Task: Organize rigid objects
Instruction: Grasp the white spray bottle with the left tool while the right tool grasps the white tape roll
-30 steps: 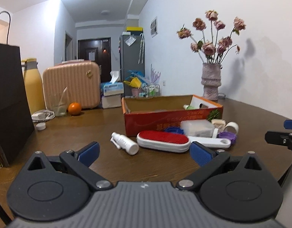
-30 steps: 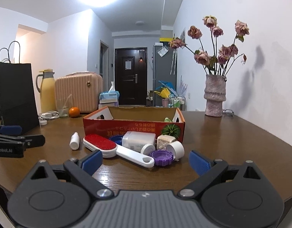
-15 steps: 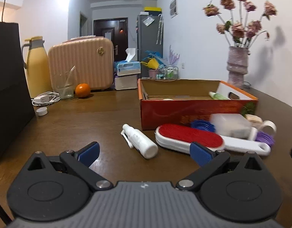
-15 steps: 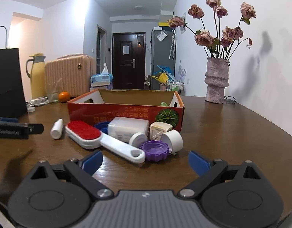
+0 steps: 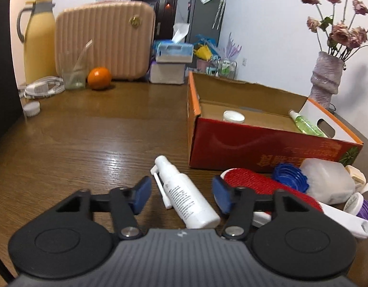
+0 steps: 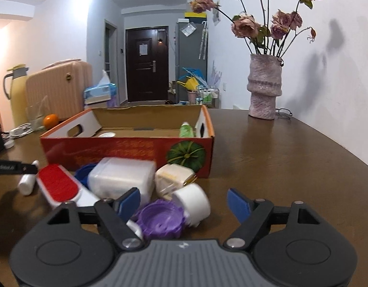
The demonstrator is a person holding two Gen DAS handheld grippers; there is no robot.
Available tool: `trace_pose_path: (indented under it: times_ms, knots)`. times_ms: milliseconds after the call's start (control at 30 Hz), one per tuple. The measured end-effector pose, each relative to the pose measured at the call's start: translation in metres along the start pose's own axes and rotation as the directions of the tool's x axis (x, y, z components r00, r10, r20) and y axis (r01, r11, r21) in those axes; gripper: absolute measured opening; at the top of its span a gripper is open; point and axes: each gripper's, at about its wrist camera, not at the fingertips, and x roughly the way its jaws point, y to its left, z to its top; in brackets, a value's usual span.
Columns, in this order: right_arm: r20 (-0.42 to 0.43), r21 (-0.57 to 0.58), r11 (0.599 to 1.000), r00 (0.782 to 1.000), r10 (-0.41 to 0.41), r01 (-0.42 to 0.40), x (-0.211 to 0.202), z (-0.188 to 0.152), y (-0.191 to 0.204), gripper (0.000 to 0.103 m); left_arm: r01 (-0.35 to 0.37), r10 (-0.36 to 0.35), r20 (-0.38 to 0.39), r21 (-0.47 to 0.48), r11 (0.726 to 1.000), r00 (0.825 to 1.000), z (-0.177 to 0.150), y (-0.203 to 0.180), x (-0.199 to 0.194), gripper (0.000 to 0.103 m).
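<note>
You are only getting started, by the look of it: the red cardboard box (image 5: 262, 143) is holding just a white lid (image 5: 233, 116) and a green bottle (image 5: 305, 125) lying on its floor, while most of the rigid things are still sitting out on the tabletop (image 5: 88, 138) in front of it.

Your left gripper (image 5: 181, 192) is straddling the white spray bottle (image 5: 184, 196), which is lying just ahead of the box's near corner. Its fingers (image 5: 142, 193) have just been closing with the bottle between them, but they are not pressing on it yet; gaps are showing on both sides.

Your right gripper (image 6: 184, 203) has also just been closing, and it is standing open over the purple cap (image 6: 160, 218) and white cap (image 6: 192, 203), with neither gripped.

Still waiting beside these are the red lint brush (image 6: 58, 186), the blue lid (image 5: 290, 177), the translucent container (image 6: 121, 179) and the cream plug adapter (image 6: 174, 179), all crowded against the box's front wall.
</note>
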Motion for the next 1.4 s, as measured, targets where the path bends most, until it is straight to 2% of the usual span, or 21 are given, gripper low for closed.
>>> trace_pose_path:
  times_ms: [33,200,300,367,500,700,800,1067,1233,1400]
  knots:
    - [-0.005,0.005,1.000,1.000,-0.009,0.009,0.005,0.002,-0.003,0.072,0.008,-0.008,-0.010,-0.005,1.000,1.000,-0.001,0.002,0.003,0.044]
    - [-0.056,0.051,0.998,0.998,-0.025,0.028,0.029,0.003,-0.016,0.061,0.032,-0.033,-0.012,-0.013,0.999,0.999,-0.005,0.010,0.002,0.036]
    - [-0.072,0.064,0.998,0.997,-0.011,0.016,0.034,-0.001,-0.020,0.042,0.029,-0.029,-0.019,0.003,1.000,0.999,-0.006,0.013,0.000,0.036]
    - [-0.083,0.081,0.997,0.997,-0.007,0.014,0.036,-0.003,-0.023,0.022,0.028,-0.028,-0.033,0.018,0.999,0.999,-0.005,0.011,0.002,0.035]
    - [-0.081,0.105,0.994,0.997,-0.008,0.017,0.035,-0.006,-0.027,0.022,0.000,0.003,-0.041,0.069,0.998,0.999,-0.006,0.003,0.003,0.036]
    - [-0.036,0.119,0.993,0.999,-0.006,0.010,0.009,-0.008,-0.031,0.022,-0.028,0.029,-0.015,0.100,0.995,0.999,-0.018,-0.004,-0.020,0.028]
    - [-0.026,0.120,0.993,1.000,0.001,0.002,-0.008,-0.012,-0.030,0.022,-0.017,0.016,0.005,0.077,0.997,1.000,-0.026,-0.005,-0.041,0.028]
    - [0.013,0.074,0.996,0.999,0.053,-0.053,-0.061,-0.028,-0.005,0.022,-0.005,-0.006,0.097,0.121,0.993,0.995,-0.050,-0.021,-0.112,0.028]
    - [0.065,0.043,0.996,0.995,0.072,-0.075,-0.097,-0.028,0.008,0.022,0.051,-0.068,0.158,0.113,0.992,0.985,-0.059,-0.025,-0.161,0.028]
    - [0.116,0.024,0.996,0.990,0.082,-0.085,-0.130,-0.031,0.019,0.022,0.095,-0.117,0.210,0.112,0.989,0.971,-0.062,-0.025,-0.192,0.028]
